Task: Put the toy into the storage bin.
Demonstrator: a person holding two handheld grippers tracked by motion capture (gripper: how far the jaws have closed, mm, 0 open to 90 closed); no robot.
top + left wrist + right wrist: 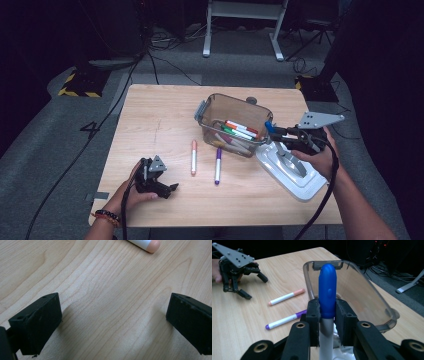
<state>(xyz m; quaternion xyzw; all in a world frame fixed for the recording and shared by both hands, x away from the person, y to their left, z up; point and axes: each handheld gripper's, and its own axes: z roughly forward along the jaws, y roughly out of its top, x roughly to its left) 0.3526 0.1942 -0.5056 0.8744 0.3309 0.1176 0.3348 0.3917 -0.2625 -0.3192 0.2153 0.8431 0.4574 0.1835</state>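
- Our right gripper (pixel 327 315) squeezes a blue-capped marker (pixel 327 293) tight, up by the near rim of the clear bin (pixel 207 112) toward the table's (pixel 150 120) right edge.
- Some markers already lie inside the bin.
- A pink marker (pixel 194 157) and a purple marker (pixel 218 166) wait mid-table.
- Our left gripper (pixel 159 184), jaws wide with nothing in them, rests near the front left corner.
- We think three markers are left to drop in.

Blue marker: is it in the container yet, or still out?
Out. The right gripper is shut on the blue marker, held at the clear container rim, above the markers inside.
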